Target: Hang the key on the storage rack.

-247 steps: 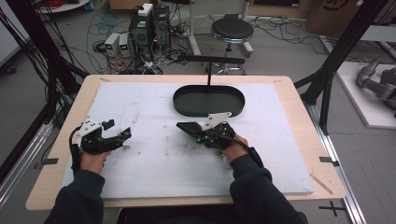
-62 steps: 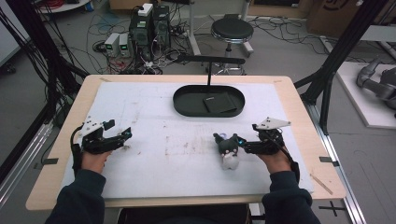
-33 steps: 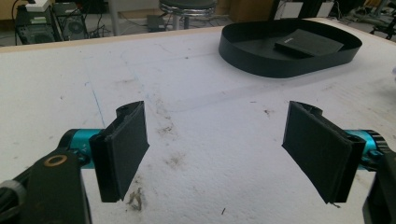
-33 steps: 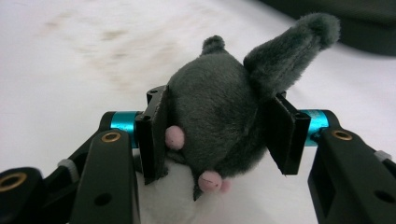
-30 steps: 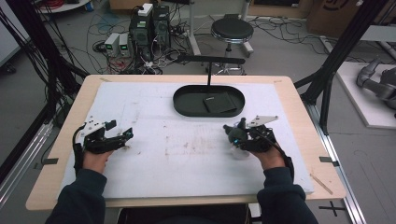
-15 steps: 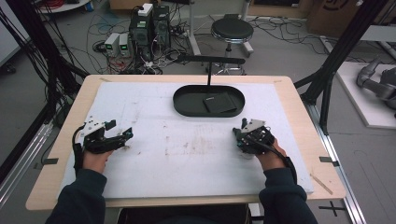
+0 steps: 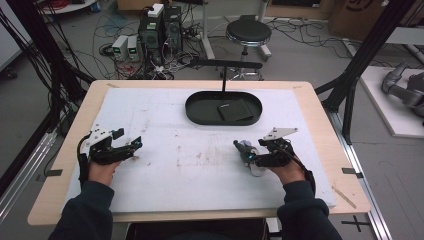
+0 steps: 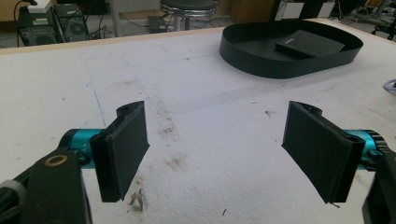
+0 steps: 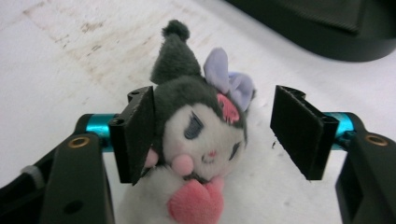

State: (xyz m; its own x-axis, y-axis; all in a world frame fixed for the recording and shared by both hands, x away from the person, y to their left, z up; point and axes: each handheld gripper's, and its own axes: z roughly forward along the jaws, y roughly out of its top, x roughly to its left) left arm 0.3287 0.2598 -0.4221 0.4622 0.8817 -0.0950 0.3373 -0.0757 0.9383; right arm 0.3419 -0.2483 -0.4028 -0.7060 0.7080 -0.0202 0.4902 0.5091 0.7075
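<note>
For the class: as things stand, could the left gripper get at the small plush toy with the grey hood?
Probably not easily. The small grey-hooded plush toy lies between the open jaws of the right gripper, which crowds it; the open left gripper sits far across the white foam mat.

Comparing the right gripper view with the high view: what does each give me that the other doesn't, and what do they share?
Right gripper view: the plush toy in detail, with a dark hood, a lilac bow and a pink heart at its front. It lies between the open jaws, against the one at that view's left and apart from the other.

High view: the left gripper resting open over the white mat, and the flat black item lying in the black oval tray.

Both: the right gripper, the toy, the stained mat and the tray's dark wall.
</note>
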